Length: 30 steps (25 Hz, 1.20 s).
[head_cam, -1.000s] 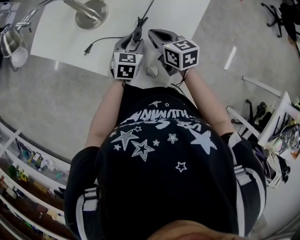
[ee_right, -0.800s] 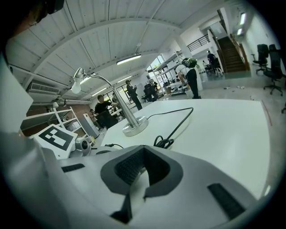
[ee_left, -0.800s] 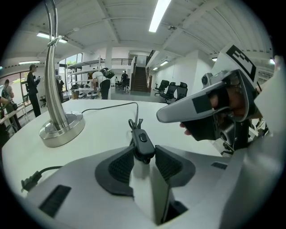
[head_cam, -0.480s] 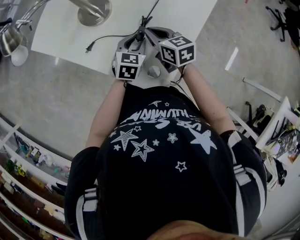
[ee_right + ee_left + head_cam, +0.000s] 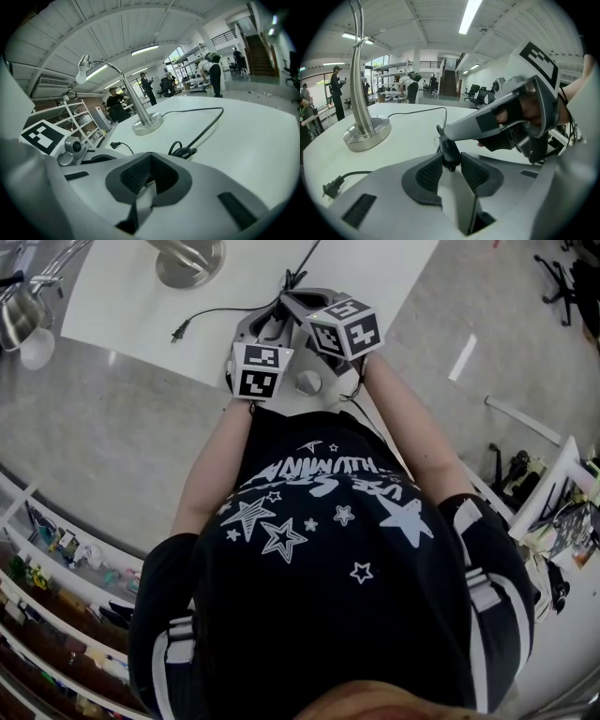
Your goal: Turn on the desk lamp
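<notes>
Two grippers meet at the near edge of the white tabletop (image 5: 375, 268), both on one small part of the lamp's wiring. At the far left, the lamp (image 5: 187, 261) stands with its round metal base near the far left corner. Its bent neck carries the shade (image 5: 19, 320) out past the left edge, and the bulb looks unlit. The plug (image 5: 176, 336) lies loose on the tabletop nearer the near edge, joined to no socket that shows, so I judge that a press of the switch alone may not light the lamp.

The cord (image 5: 417, 110) runs from there to the switch (image 5: 449, 149), a small black block on the line. The left gripper (image 5: 449, 165) has its jaws clamped on that block from both sides, probably to keep it from sliding or twisting on the smooth tabletop.

From the right, the right gripper (image 5: 150, 164) comes in with its jaws together and nothing between them. They make one blunt tip, and that tip rests against the top of the switch, likely so that it can push the button.
</notes>
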{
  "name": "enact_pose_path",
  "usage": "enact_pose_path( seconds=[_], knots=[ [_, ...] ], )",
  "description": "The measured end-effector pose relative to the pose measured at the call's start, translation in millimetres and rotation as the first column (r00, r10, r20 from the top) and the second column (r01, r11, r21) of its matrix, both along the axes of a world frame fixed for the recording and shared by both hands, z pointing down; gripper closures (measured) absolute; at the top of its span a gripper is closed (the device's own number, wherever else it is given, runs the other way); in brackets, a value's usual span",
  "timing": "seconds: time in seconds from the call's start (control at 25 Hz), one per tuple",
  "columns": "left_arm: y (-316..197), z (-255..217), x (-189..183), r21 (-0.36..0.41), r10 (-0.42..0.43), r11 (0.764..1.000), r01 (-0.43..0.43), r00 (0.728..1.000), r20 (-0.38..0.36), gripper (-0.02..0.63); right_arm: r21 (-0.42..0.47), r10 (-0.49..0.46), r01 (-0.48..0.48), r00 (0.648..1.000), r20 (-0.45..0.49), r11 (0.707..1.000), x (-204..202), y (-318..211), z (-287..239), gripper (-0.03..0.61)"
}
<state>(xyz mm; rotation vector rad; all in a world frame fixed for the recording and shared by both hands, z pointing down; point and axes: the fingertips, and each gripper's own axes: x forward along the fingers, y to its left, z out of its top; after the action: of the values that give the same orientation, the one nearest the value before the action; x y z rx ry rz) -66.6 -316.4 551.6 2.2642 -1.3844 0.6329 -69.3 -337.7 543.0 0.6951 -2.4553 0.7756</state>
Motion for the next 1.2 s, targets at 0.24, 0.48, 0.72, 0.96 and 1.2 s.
enact_pose_path(
  seconds=[0.24,0.48,0.72,0.96,1.2],
  knots=[
    [-0.3,1.9,-2.1,-0.006,-0.007,1.000,0.007,1.000,-0.001,0.474,-0.058,-0.013,0.012,1.000,-0.009,0.998,-2.3,-0.6,3.6,0.574],
    [0.4,0.7,-0.4,-0.006,-0.006,1.000,0.006,1.000,0.001,0.474,-0.073,-0.014,0.009,0.998,-0.058,0.997,-1.0,-2.8,5.6,0.574],
    [-0.3,2.0,-2.4,-0.010,-0.015,1.000,0.014,1.000,-0.016,0.474,-0.023,-0.028,0.026,0.993,-0.114,0.999,-3.5,-4.4,7.9,0.574],
    [-0.3,2.1,-0.7,-0.010,-0.014,1.000,0.014,1.000,-0.025,0.474,-0.040,-0.008,0.005,0.996,-0.088,0.999,-0.4,-4.7,8.2,0.574],
    [0.2,2.1,-0.9,-0.003,-0.006,1.000,0.006,1.000,-0.001,0.474,-0.103,0.001,-0.008,0.998,-0.065,0.995,-1.8,1.3,4.1,0.574]
  ],
)
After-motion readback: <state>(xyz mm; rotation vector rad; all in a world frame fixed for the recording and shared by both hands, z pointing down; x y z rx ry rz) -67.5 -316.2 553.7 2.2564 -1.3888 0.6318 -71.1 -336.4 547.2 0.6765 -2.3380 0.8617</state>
